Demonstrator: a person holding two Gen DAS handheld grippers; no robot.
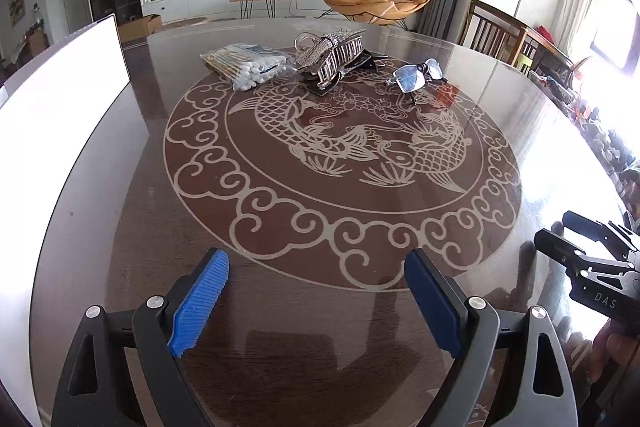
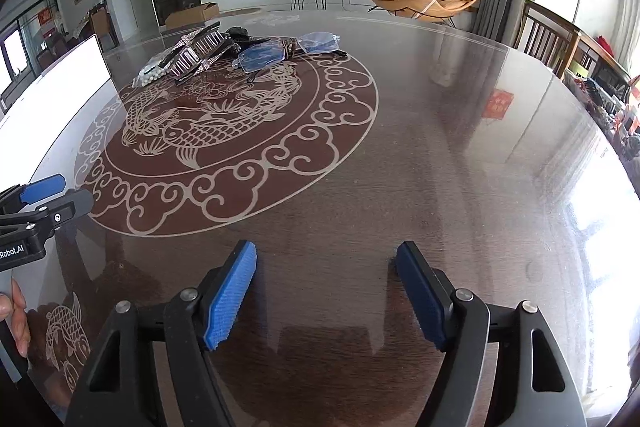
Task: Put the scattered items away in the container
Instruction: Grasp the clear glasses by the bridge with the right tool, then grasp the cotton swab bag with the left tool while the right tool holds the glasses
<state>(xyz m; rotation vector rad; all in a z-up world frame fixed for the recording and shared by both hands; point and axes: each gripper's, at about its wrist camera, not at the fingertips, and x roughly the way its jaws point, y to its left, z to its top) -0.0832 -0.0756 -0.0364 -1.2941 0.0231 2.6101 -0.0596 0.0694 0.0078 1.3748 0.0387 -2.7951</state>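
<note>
A clear bag of cotton swabs (image 1: 250, 66), a rhinestone hair clip (image 1: 334, 51) and a pair of glasses (image 1: 416, 75) lie together at the far side of the round table. In the right wrist view they show at the far left: swabs (image 2: 150, 75), clip (image 2: 200, 53), glasses (image 2: 280, 49). A white container (image 1: 60, 107) stands at the left edge; it also shows in the right wrist view (image 2: 52, 95). My left gripper (image 1: 316, 295) is open and empty, near the front. My right gripper (image 2: 326, 291) is open and empty, to its right.
The glass-topped table (image 1: 320, 187) bears a carp pattern. Wooden chairs (image 1: 496, 39) stand at the far right. Clutter lies along the right side (image 1: 600, 131). The right gripper's body shows in the left wrist view (image 1: 592, 267).
</note>
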